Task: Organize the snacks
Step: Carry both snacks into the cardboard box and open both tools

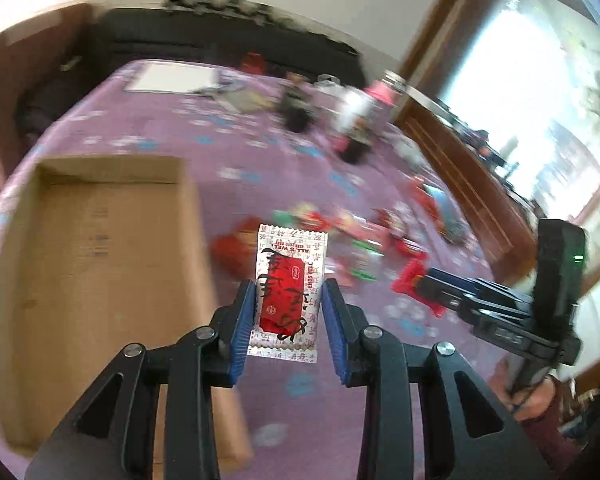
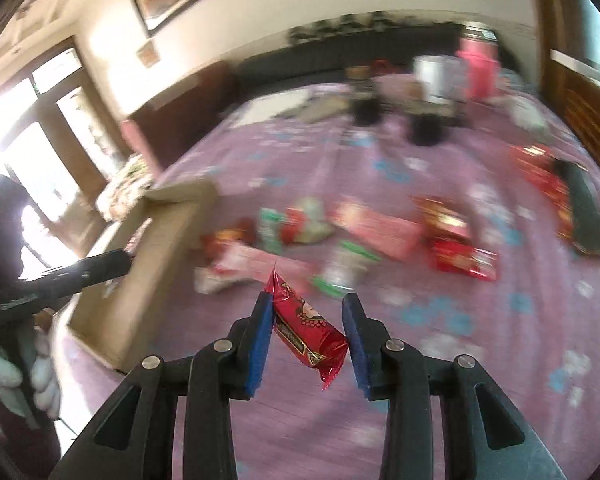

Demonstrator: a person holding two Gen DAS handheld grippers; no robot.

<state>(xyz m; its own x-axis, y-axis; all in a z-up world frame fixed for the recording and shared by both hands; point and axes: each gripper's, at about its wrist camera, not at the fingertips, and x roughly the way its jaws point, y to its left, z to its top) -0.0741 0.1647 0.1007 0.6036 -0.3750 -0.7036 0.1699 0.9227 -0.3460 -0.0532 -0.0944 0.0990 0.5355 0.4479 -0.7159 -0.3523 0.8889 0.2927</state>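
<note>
My left gripper (image 1: 288,300) is shut on a white and red snack packet (image 1: 288,292) and holds it above the purple tablecloth, just right of an open cardboard box (image 1: 100,280). My right gripper (image 2: 309,320) is shut on a red foil snack (image 2: 312,330), held above the cloth. The box also shows in the right wrist view (image 2: 140,272), to the left. A pile of loose red, green and pink snack packets (image 2: 340,232) lies on the cloth ahead. The right gripper also shows at the right of the left wrist view (image 1: 432,284).
Purple flowered tablecloth (image 1: 260,160) covers the table. Dark jars and a pink container (image 2: 476,68) stand at the far end. White paper (image 1: 172,78) lies at the far left. A wooden window sill (image 1: 460,168) runs along the right side.
</note>
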